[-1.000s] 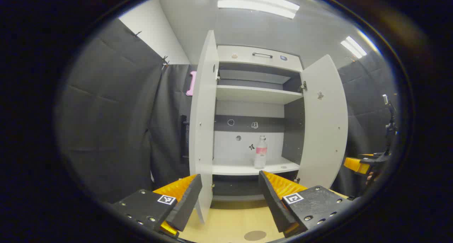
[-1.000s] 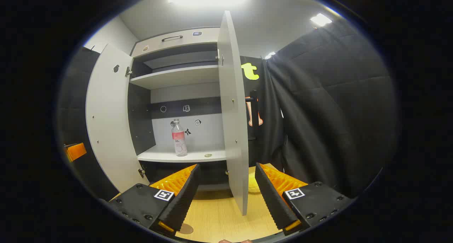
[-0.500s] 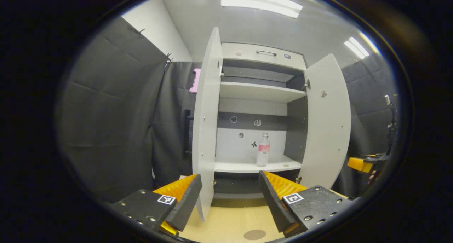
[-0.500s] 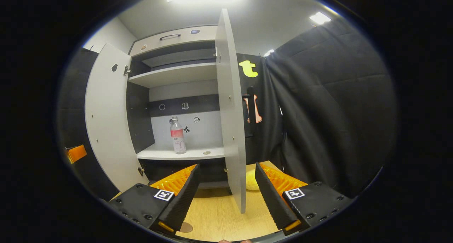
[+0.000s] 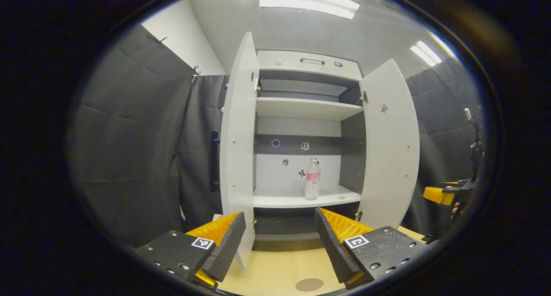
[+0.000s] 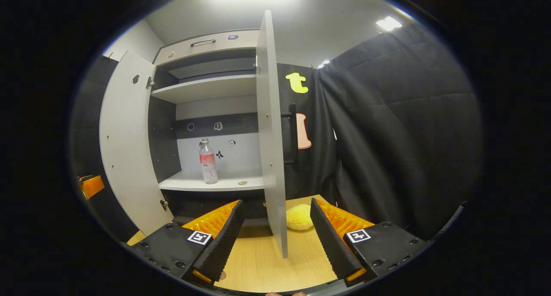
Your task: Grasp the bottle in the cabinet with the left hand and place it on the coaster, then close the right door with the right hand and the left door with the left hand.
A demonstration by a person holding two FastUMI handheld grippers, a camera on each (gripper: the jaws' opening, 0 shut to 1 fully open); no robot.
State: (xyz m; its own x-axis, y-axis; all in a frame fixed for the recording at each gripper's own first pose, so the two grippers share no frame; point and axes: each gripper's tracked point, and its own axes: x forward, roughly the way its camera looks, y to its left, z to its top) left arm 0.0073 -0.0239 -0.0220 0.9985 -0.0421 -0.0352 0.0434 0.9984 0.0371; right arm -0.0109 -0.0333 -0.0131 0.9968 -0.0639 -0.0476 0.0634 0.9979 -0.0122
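Standing upright on the cabinet's [image 5: 308, 61] lower shelf [image 5: 301, 200], the bottle [image 5: 312, 179] is keeping its long axis vertical with the cap pointing to 12 o'clock and its pink label band around the middle. In your left gripper view it is sitting just past 12 o'clock of the left gripper [image 5: 280, 240], well apart from it, and you are holding that gripper wide open with nothing between its fingers. Both doors are hanging open: the left door [image 5: 237, 149] at about 11 o'clock, nearly edge-on to you, and the right door [image 5: 391, 145] at about 1 o'clock. The round brown coaster [image 5: 309, 285] is lying on the wooden tabletop [image 5: 275, 272] at 6 o'clock, between the fingers and nearer to you than the cabinet.

In your right gripper view you are holding the right gripper [image 6: 275, 238] wide open and empty too, with the right door's edge standing at 12 o'clock between its fingers. The bottle is showing at 11 o'clock there, upright on the same shelf. A yellow soft object [image 6: 299, 216] is lying on the tabletop just beside the door's lower end.
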